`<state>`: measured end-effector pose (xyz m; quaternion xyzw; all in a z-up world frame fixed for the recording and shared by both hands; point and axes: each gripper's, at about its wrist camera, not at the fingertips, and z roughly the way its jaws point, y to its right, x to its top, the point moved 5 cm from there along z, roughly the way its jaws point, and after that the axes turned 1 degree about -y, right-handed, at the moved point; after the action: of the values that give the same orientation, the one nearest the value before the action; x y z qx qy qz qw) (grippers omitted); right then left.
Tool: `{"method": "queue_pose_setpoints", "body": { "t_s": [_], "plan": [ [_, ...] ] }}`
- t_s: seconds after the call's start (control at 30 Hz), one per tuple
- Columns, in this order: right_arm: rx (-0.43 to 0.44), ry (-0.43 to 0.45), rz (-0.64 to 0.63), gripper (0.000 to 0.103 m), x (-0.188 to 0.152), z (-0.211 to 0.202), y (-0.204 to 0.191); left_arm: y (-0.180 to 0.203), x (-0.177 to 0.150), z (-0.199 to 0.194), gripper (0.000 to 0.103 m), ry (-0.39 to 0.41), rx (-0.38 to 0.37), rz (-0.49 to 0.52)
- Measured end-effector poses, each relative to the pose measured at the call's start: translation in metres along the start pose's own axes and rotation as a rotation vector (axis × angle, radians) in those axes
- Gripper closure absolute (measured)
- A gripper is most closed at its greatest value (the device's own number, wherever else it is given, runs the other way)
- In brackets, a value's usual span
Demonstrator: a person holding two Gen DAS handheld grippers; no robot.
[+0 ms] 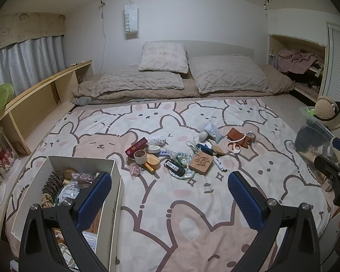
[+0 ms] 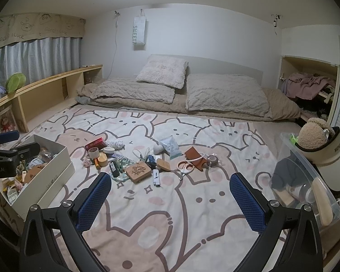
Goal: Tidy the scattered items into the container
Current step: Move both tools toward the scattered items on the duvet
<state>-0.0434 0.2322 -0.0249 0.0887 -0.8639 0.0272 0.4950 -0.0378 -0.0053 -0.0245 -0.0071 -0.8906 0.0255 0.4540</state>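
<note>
Both grippers, left [image 1: 170,188] and right [image 2: 171,188], gape wide; scattered items [image 2: 138,170] lie ahead.

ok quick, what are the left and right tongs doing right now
Left tongs: open, holding nothing.
Right tongs: open, holding nothing.

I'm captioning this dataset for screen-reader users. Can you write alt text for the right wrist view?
An open right gripper hovers empty over a bunny-print bedspread, facing a scatter of small items, among them scissors, a carved wooden block and tape rolls. A white box already holding items sits at left, a clear plastic bin at right.
</note>
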Motion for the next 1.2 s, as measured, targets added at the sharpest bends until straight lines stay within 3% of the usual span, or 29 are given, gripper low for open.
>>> {"method": "queue_pose_setpoints", "body": {
  "t_s": [0.67, 1.2],
  "plan": [
    [0.008, -0.035, 0.021, 0.000, -0.010, 0.011, 0.006, 0.007, -0.014, 0.014, 0.000, -0.033, 0.000, 0.019],
    [0.021, -0.136, 0.039, 0.000, -0.035, 0.047, 0.016, 0.010, -0.021, 0.047, 0.000, -0.154, -0.022, 0.025]
  ]
}}
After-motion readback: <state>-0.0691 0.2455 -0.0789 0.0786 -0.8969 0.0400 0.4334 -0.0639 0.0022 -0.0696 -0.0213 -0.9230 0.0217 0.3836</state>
